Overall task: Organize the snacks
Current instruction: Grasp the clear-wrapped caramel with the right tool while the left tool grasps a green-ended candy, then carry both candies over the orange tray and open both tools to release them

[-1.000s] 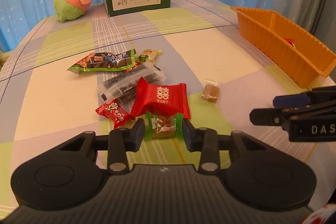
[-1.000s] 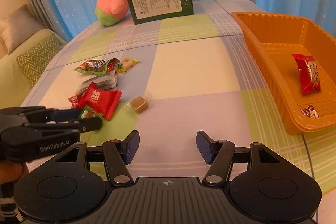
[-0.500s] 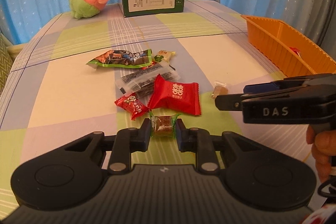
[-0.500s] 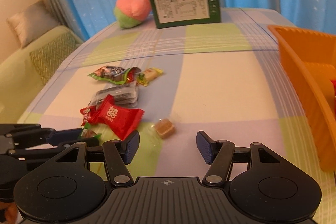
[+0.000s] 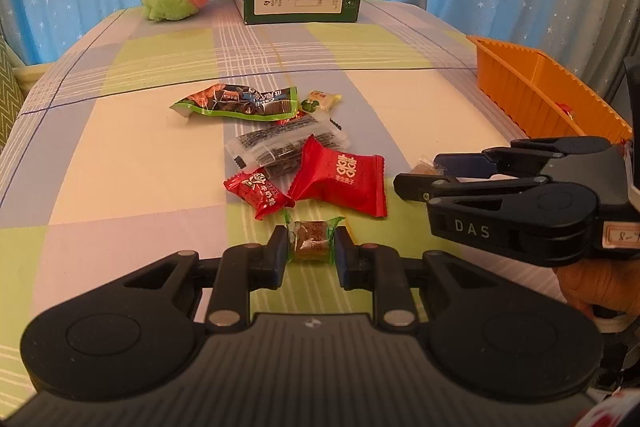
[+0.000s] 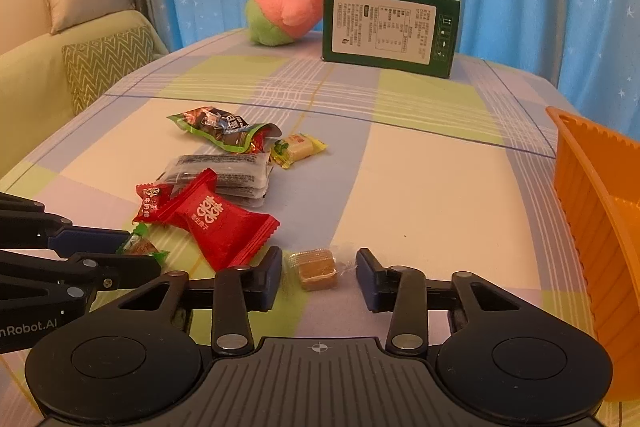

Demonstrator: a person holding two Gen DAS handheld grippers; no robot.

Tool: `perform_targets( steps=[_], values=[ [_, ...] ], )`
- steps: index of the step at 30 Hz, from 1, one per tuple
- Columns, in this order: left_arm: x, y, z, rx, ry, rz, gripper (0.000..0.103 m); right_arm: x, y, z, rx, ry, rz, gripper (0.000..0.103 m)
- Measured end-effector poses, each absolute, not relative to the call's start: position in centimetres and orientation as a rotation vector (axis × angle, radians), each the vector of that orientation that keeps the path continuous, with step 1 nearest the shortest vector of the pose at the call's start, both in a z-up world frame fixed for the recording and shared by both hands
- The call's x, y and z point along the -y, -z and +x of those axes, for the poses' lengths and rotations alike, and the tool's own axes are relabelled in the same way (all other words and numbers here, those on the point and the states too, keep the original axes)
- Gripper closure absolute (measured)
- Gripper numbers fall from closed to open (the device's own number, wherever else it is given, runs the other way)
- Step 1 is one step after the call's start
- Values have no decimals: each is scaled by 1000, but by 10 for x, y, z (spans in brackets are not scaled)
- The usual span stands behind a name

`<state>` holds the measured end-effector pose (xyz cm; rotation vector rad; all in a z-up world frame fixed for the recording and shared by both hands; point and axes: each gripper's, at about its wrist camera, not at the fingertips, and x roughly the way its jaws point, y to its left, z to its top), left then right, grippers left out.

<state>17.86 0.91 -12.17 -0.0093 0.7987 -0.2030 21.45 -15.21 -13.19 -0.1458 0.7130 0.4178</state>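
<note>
The left gripper (image 5: 311, 251) is clamped on a green-wrapped candy (image 5: 311, 241); both pads press the wrapper's sides at the near edge of the snack pile. The candy sits at tablecloth level; whether it is lifted clear cannot be told.

The right gripper (image 6: 319, 273) straddles a clear-wrapped brown candy (image 6: 316, 268). Its jaws are closing, with a visible gap on each side between pad and candy, so no grip is made yet. This candy lies on the checked tablecloth (image 6: 432, 187), apart from the pile and to its right.

The remaining pile holds 5 items:
1. A large red packet (image 5: 340, 177), just beyond the green-wrapped candy.
2. A small red packet (image 5: 258, 191), touching the large red packet's left edge.
3. A clear packet of dark strips (image 5: 286, 145), partly under the large red packet.
4. A green-edged foil packet (image 5: 236, 103), farther back.
5. A small yellow candy (image 5: 322, 100), beside the foil packet's right end.

The orange tray (image 6: 592, 227) stands at the table's right edge, well apart from the pile.
</note>
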Motion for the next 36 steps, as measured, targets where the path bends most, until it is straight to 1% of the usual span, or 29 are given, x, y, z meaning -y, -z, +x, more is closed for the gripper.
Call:
perform_targets(
  steps=[1, 3, 9, 18, 29, 36],
  values=[
    [-9, 121, 178, -796, 202, -8, 81, 151, 131, 213, -711, -416, -149, 68],
    [-8, 119, 177, -792, 200, -8, 81, 151, 129, 210, -709, -415, -151, 69],
    [-5, 111, 173, -776, 199, -11, 81, 158, 117, 198, -678, -402, -137, 69],
    [21, 81, 163, -723, 208, -6, 81, 184, 72, 180, -607, -342, -68, 69],
    [84, 36, 153, -659, 300, -15, 81, 263, 19, 153, -586, -204, 44, 69],
    [135, 16, 155, -635, 383, -2, 81, 321, -11, 143, -563, -136, 52, 69]
  ],
)
